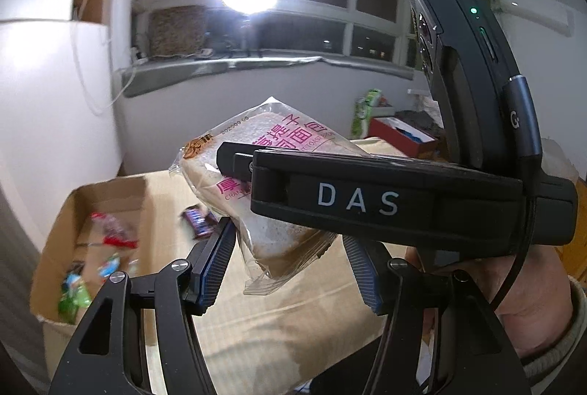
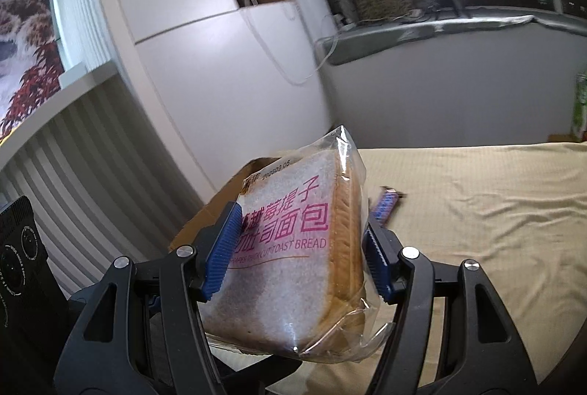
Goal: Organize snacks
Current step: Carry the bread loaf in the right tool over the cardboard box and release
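Bread packet [image 2: 290,248] clamped between right gripper [image 2: 299,255] pads, lifted above cardboard box [image 1: 55,230], left gripper [image 1: 290,266] jaws spread wide beneath the packet, chocolate bar [image 1: 200,220] beside the box

Both claws are showing black frames, ribbed blue pads [image 2: 223,248] and silver screws [image 1: 180,265], the right claw [image 1: 234,164] wearing white "DAS" lettering [image 1: 357,201], a black cable trailing past a bare hand [image 1: 513,288] in a beige cuff.
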Demonstrator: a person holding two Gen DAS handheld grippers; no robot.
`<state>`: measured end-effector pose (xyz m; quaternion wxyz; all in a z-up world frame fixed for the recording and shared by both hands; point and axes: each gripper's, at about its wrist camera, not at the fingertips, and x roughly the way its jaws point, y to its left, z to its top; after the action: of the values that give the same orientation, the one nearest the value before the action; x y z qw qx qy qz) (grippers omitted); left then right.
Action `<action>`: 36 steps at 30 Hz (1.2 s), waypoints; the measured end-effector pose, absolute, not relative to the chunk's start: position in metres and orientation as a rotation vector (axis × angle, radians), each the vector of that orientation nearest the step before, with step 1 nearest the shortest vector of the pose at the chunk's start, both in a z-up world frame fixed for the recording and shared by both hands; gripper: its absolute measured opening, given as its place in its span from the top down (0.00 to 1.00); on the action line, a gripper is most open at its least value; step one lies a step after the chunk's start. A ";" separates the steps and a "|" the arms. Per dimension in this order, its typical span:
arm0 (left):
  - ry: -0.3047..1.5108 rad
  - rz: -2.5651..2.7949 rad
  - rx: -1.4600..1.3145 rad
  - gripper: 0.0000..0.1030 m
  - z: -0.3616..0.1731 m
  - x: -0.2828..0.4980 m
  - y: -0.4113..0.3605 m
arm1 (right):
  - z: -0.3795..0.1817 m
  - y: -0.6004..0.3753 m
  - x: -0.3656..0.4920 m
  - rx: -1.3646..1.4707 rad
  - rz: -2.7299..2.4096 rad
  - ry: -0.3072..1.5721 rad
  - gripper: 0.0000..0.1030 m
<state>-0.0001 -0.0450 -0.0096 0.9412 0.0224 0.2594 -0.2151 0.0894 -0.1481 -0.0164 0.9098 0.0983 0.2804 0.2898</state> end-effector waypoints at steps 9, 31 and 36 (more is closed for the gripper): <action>0.507 -0.283 -0.042 0.42 -0.010 -0.005 0.056 | -0.011 -0.029 0.100 0.119 0.770 0.597 0.37; 0.482 -0.119 -0.069 0.41 0.005 -0.012 0.126 | -0.021 0.038 0.133 0.079 0.881 0.626 0.37; 0.561 -0.135 -0.085 0.38 -0.023 0.023 0.131 | -0.062 0.037 0.168 0.019 0.733 0.694 0.29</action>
<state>0.0234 0.1314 -0.0232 0.9579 -0.0417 0.2763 -0.0664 0.1682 0.0373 -0.0624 0.8753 0.0091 0.3325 0.3509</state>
